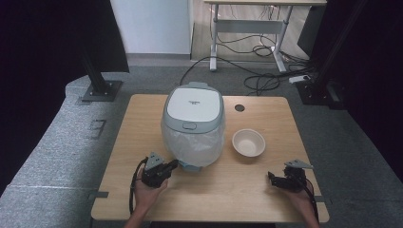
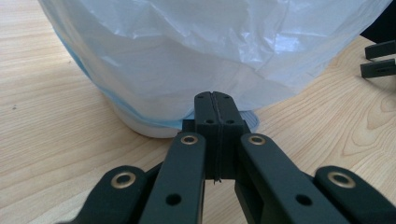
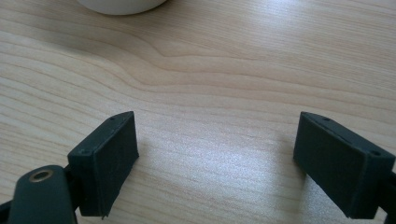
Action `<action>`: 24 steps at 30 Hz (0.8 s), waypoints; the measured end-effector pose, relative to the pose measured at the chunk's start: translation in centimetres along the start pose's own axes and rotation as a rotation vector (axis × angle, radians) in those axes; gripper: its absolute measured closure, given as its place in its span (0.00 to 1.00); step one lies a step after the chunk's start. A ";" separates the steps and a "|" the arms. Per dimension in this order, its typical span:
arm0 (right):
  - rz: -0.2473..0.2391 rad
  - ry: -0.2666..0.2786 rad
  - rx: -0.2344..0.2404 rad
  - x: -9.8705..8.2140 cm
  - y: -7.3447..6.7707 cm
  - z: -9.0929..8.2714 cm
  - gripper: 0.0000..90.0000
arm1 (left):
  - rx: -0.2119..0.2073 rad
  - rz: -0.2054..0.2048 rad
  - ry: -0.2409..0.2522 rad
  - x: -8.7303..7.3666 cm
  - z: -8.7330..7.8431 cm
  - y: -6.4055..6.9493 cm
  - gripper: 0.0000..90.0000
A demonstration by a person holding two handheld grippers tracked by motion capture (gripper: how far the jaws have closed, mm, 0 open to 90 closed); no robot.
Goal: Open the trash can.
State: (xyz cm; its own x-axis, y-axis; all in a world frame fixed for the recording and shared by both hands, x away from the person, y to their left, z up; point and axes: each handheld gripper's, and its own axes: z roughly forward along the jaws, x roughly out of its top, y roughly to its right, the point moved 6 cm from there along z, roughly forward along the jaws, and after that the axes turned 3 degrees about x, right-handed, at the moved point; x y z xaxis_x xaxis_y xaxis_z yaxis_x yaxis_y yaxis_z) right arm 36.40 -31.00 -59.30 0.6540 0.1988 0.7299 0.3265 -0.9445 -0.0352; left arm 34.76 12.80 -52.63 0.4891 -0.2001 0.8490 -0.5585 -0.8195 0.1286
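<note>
A white and grey rice cooker [image 1: 193, 118] stands mid-table, its lower body wrapped in a clear plastic bag [image 2: 196, 51]. My left gripper [image 1: 173, 165] lies at the cooker's front left. In the left gripper view its jaws [image 2: 215, 99] are shut flat together, tips right at the bag's lower edge and the cooker's base. I see nothing clamped between them. A small cream bowl [image 1: 248, 142] sits right of the cooker. My right gripper [image 1: 271, 176] rests near the front right, open, with bare wood between its fingers [image 3: 217, 121]. The bowl's edge [image 3: 121, 4] shows just beyond.
The wooden table [image 1: 142, 118] has a round cable hole [image 1: 239, 108] at the back right. The right gripper's open jaws [image 2: 379, 58] show far right in the left gripper view. A white desk frame and loose cables [image 1: 259, 52] lie on the floor behind.
</note>
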 end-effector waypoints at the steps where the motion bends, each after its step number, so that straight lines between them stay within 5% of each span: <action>1: 0.000 0.000 0.000 0.0 0.0 0.0 0.14 | -0.002 -0.003 -0.001 0.1 0.1 0.0 1.00; 24: 0.006 0.000 -0.003 0.0 0.0 0.0 0.15 | -0.022 0.002 -0.058 0.2 3.0 0.7 1.00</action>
State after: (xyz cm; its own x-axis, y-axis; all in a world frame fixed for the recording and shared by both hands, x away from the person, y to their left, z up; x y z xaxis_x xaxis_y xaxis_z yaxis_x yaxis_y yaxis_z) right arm 36.40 -31.03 -59.30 0.6559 0.1932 0.7297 0.3205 -0.9465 -0.0375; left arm 36.46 10.63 -53.89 0.5256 -0.2335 0.8180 -0.5742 -0.8069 0.1386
